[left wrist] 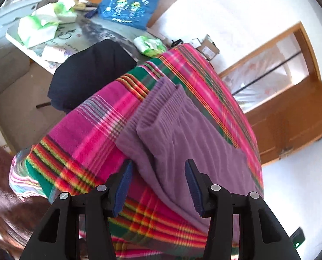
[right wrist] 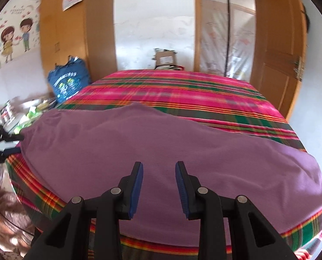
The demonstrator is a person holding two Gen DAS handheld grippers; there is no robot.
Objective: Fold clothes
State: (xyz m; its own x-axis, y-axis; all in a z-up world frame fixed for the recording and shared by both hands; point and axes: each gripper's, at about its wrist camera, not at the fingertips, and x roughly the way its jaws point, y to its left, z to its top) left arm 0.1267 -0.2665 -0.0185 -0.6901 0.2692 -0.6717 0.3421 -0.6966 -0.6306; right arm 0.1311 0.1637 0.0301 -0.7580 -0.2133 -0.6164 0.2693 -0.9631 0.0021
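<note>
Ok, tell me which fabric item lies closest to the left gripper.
The purple garment, spread on the plaid blanket right under the left gripper; the dark cloth and blue bag lie farther off.

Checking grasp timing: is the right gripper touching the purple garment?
Cannot tell. In the right wrist view, the open right gripper overlaps the purple garment, but height above it is unclear.

White walls [right wrist: 152, 21], wooden doors [right wrist: 278, 49], cartoon wall sticker [right wrist: 15, 36], bright daylight.
</note>
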